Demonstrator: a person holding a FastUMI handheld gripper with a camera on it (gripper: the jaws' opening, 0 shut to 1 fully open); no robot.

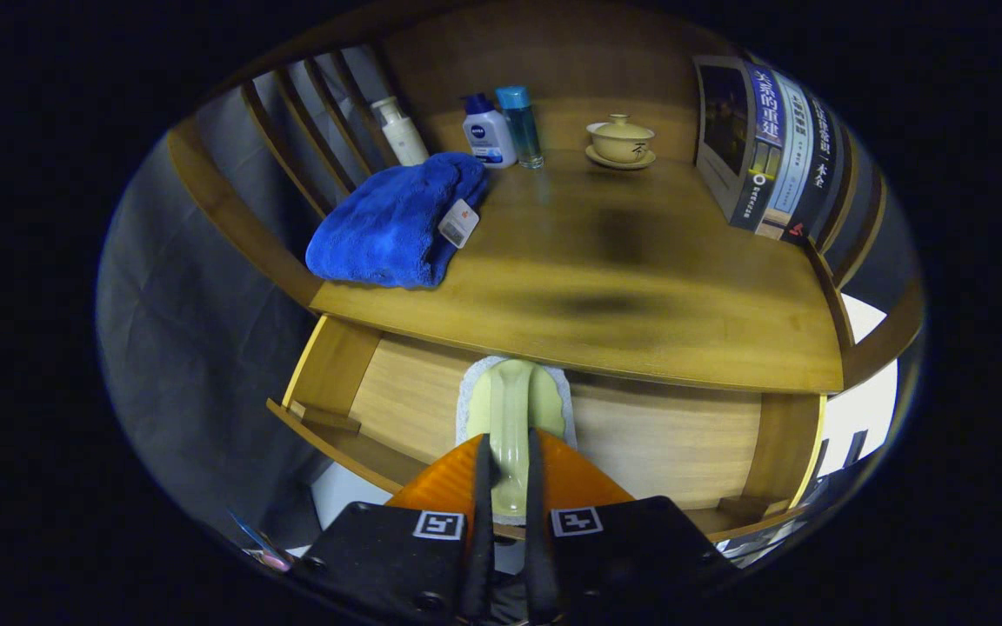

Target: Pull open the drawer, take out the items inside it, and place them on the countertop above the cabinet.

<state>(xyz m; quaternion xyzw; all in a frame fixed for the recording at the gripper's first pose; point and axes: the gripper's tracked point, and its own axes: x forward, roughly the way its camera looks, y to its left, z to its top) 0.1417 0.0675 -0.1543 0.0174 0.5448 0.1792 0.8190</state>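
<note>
Gripper (508, 452) clenched on the pale green handle of a scrubbing brush (514, 409), both fingers pressing its sides, the brush head with its white pad sitting over the open drawer (666, 435) just short of the bench's front edge. Bare drawer floor spreads to either side of the brush, out to the wooden side walls. Beyond that edge the bench (623, 287) lies open through the middle — a blue towel (397, 226) at its left edge, books (766, 148) at the right, and three bottles (488, 130) and a lidded teacup (620, 141) along the back.
</note>
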